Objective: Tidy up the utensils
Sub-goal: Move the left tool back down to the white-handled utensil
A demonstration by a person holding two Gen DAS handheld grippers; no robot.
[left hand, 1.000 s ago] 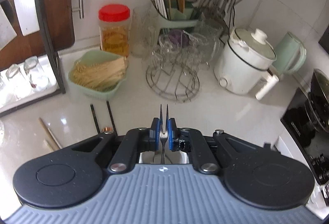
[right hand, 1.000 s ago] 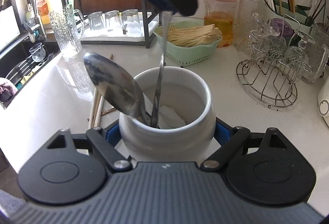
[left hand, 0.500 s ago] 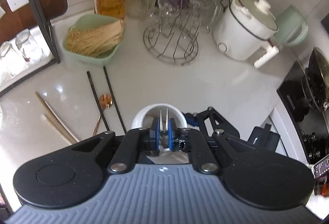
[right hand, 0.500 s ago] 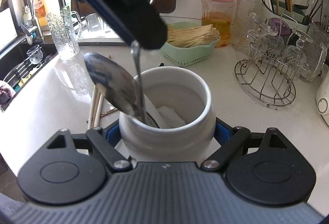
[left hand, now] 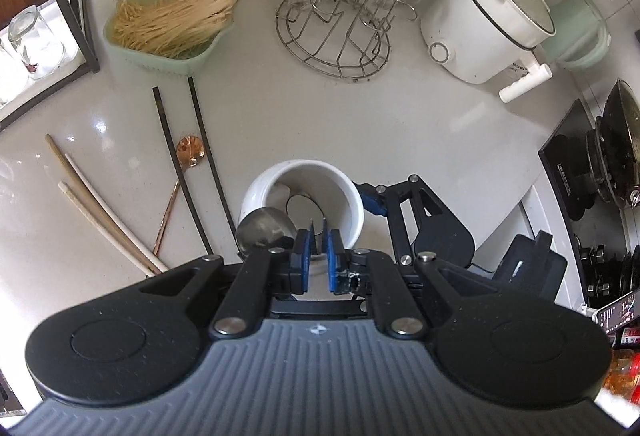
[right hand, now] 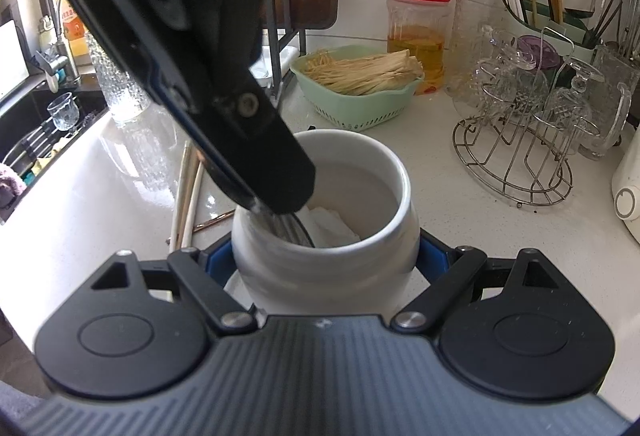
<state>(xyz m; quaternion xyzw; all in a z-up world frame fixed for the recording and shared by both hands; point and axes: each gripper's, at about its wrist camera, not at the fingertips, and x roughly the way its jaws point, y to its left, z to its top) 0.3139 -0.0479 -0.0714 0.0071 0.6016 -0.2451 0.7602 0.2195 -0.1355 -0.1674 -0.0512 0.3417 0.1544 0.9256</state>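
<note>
Left wrist view: left gripper (left hand: 319,240) clamps fork (left hand: 318,236) between blue pads, tines toward camera, handle down into white ceramic jar (left hand: 352,203), beside spoon (left hand: 266,232). Chopsticks (left hand: 200,163) loose on counter (left hand: 400,123).

Right wrist view: right gripper (right hand: 326,260) closed around jar, likely steadying it during insertion.

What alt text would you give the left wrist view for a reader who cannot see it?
Looking steeply down, the left claw grips a fork by its tines above a white ceramic jar, with a steel spoon leaning on the rim. The right claw clamps the jar. Chopsticks and a copper spoon lie loose on the counter.
</note>
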